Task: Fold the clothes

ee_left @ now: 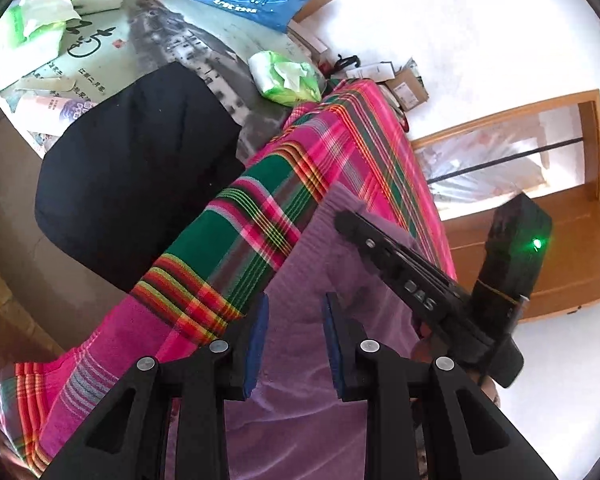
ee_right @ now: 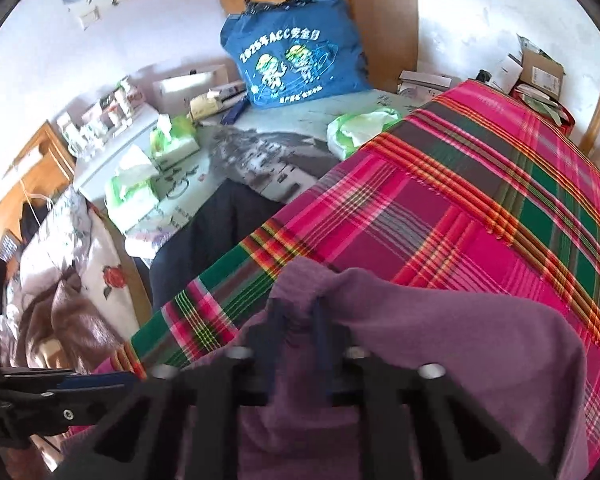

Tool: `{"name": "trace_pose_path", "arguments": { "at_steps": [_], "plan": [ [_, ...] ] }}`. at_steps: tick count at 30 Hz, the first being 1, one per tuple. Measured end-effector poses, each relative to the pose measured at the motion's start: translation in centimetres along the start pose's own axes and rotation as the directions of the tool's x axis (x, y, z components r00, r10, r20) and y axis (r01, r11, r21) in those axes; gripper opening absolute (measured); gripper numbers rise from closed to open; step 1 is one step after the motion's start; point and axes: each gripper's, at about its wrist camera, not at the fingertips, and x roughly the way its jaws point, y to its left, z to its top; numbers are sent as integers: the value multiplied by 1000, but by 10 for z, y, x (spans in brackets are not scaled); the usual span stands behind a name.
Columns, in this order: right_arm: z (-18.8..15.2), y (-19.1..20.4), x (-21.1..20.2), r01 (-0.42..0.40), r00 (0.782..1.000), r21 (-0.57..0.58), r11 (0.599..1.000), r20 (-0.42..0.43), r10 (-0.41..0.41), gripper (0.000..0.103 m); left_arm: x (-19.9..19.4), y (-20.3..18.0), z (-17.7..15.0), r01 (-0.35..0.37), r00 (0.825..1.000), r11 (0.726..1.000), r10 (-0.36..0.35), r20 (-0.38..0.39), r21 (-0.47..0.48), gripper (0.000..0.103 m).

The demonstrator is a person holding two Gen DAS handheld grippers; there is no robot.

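Purple garment held at one edge, fold in progress

Purple garment [ee_left: 300, 360] lies on the near part of a pink plaid cloth [ee_left: 340, 152] that covers the work area. Right claw [ee_right: 302, 320] is pressed together on a raised fold of the purple fabric; in the right wrist view the cloth bunches between the blue pads and drapes away to the right. Left claw [ee_left: 294, 344] stands spread just above the same garment, pads apart with nothing between them. A dark garment [ee_left: 140, 168] lies flat to the far left, half off the plaid. Green tissue packs [ee_left: 284, 76] and a blue printed bag [ee_right: 296, 64] sit farther back.

Judgement: the step in hand is a fold of the purple garment, with one edge lifted and the other side free. Whether this is an opening or a closing fold cannot be settled, as most of the garment is out of view. Next move calls for a second hold on a matching edge, so the lifted part travels evenly and lands without creasing or dragging the plaid beneath.
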Motion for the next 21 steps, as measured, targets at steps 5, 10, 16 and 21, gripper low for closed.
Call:
{"name": "trace_pose_path", "arguments": {
  "at_steps": [5,10,16,21],
  "plan": [
    [-3,2,-18,-11,999,-6,1000,32,11,5,-7,1,6,4,1000,1000,-4,20,-2,27],
    [-14,-2,-60,-70,991,5,998,117,69,5,-2,2,16,-22,1000,999,22,0,24,27],
    [-49,-13,-108,-98,974,-41,994,203,104,5,24,-25,26,27,994,991,-12,-112,133,27],
    [-77,-37,-121,-129,968,1,992,219,126,5,41,-51,24,73,975,979,-30,-222,190,42]
  ]
}}
